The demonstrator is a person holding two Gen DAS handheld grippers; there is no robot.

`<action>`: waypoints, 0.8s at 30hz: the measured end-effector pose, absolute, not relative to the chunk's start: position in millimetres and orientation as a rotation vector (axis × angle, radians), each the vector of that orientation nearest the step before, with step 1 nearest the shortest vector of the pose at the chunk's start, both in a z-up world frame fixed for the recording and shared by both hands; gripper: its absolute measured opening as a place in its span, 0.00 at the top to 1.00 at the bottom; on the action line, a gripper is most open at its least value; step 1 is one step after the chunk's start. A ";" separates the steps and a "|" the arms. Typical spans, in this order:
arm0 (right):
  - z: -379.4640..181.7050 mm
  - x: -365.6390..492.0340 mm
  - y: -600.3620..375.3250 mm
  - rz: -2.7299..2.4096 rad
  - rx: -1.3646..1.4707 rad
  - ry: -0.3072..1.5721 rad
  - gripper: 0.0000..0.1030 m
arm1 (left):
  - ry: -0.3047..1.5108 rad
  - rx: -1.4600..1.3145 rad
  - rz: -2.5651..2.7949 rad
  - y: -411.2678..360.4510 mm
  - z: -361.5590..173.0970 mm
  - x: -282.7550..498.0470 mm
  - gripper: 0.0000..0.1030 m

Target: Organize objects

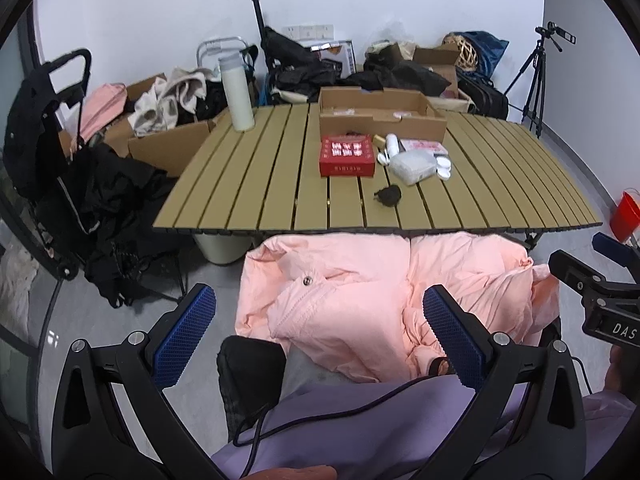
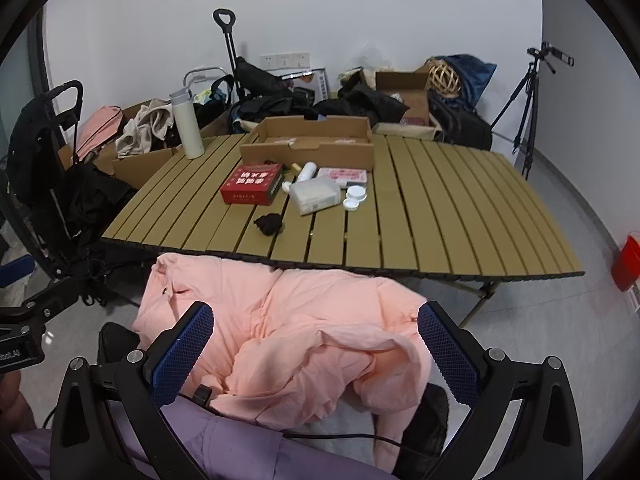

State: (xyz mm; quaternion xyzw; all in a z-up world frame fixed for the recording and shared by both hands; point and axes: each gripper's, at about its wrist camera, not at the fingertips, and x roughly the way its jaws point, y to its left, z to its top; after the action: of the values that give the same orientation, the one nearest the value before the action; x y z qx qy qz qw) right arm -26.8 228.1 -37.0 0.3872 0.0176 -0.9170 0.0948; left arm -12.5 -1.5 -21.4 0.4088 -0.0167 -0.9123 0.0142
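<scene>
On the slatted table [image 1: 248,184] [image 2: 440,208] lie a red box [image 1: 347,155] [image 2: 252,188], a clear plastic box [image 1: 412,166] [image 2: 314,197], a white bottle [image 1: 391,145] [image 2: 307,171], round white lids [image 1: 443,166] [image 2: 354,198], a pink packet [image 1: 424,146] [image 2: 344,175] and a small black clump [image 1: 387,195] [image 2: 269,223]. An open cardboard tray [image 1: 380,114] [image 2: 312,142] stands behind them. My left gripper [image 1: 318,338] and right gripper [image 2: 314,354] are open and empty, held over a pink jacket [image 1: 380,292] [image 2: 300,340] well short of the table.
A white thermos [image 1: 237,90] [image 2: 186,124] stands at the table's far left corner. Boxes, clothes and bags crowd the floor behind. A stroller [image 1: 52,152] is on the left, a tripod [image 1: 534,76] [image 2: 524,108] and a red bucket [image 1: 626,216] [image 2: 628,266] on the right.
</scene>
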 end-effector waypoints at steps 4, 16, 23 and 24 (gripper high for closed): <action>-51.4 -41.2 228.7 -2.686 1.180 0.029 0.00 | -0.028 1.390 -2.810 -4.5 -41.6 -30.9 0.00; -77.8 -181.6 203.6 -2.577 1.193 0.122 0.00 | -0.258 1.465 -2.805 -26.9 -61.4 -191.6 0.00; -101.3 -305.8 153.8 -2.348 1.310 0.150 0.01 | -0.064 1.464 -2.958 -44.2 -101.9 -299.1 0.00; -112.8 -320.0 147.4 -2.358 1.331 0.107 0.14 | -0.033 1.464 -2.971 -45.4 -110.1 -310.6 0.01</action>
State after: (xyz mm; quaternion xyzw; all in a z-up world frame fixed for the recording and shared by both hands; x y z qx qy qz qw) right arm -320.0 147.4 -112.8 0.4799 0.0387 -0.8499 0.2143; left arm -310.6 -45.4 -110.1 0.4404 -0.0099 -0.8937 -0.0850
